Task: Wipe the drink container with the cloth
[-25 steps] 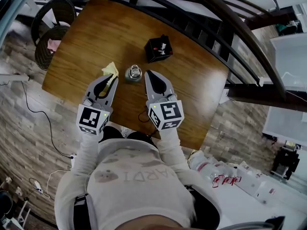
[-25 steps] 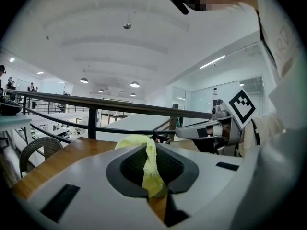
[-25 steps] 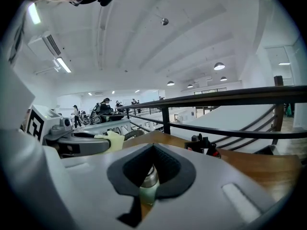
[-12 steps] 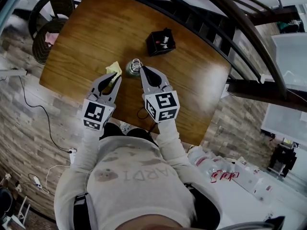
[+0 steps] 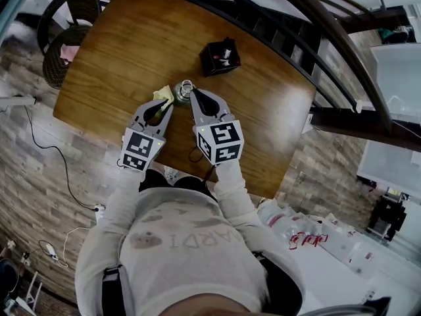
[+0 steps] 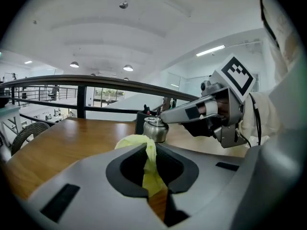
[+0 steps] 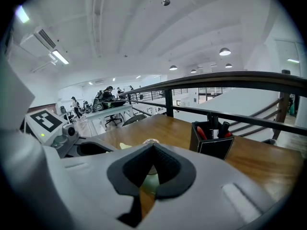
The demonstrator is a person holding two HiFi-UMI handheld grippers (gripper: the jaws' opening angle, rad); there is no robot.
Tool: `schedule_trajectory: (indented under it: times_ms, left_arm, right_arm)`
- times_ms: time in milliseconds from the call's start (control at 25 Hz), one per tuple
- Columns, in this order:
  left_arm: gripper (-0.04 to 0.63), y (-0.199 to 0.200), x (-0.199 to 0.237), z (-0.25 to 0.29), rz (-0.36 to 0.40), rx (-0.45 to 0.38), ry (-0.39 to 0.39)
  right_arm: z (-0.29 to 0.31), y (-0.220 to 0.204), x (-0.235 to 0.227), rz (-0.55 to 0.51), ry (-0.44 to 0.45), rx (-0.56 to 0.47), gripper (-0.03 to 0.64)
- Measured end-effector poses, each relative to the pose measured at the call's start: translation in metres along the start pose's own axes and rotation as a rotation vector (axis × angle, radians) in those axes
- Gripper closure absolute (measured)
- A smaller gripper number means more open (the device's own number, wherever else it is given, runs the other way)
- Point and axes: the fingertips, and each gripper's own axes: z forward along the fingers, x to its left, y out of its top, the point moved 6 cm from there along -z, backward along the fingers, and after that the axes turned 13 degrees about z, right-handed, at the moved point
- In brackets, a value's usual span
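The left gripper (image 5: 162, 108) was clamped on the crumpled yellow cloth (image 6: 144, 150), just beside the small steel drink container (image 6: 154, 130) on the brown wooden table (image 5: 125, 51). The right gripper (image 5: 195, 97) had its jaws together at the lid. Best bet looked like: steady the top, wipe the wall lightly.

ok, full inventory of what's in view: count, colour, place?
table: one, brown wood, centre
container: one, metal, on the table in front of the person
cloth: one, yellow, just left of the container, pinched in the left jaws
pen holder: one, black, on the table beyond the container
chairs: two, dark wicker, at the table's far left end
railing: one, dark, behind the table
bags: a few, white, floor at right
left gripper: grey, jaws shut on the cloth
right gripper: grey, jaws shut, tips at the container's top
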Motion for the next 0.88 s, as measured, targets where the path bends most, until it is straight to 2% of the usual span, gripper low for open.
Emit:
schedule_trajectory:
  times_ms: [240,560,880]
  left_arm:
    - [0.565,-0.008,-0.005,0.014,0.005,0.028,-0.052]
    - [0.565,-0.012,-0.005,0.018,0.011,0.018,-0.107]
    - [0.565,-0.002,-0.025,0.023,0.011,-0.006,-0.199]
  right_arm:
    - [0.0,0.001,-0.001,0.002,0.0,0.002,0.606]
    - [0.0,0.0,0.0,0.007,0.0,0.0,0.606]
    - [0.0,0.0,0.001,-0.004,-0.01,0.0,0.606]
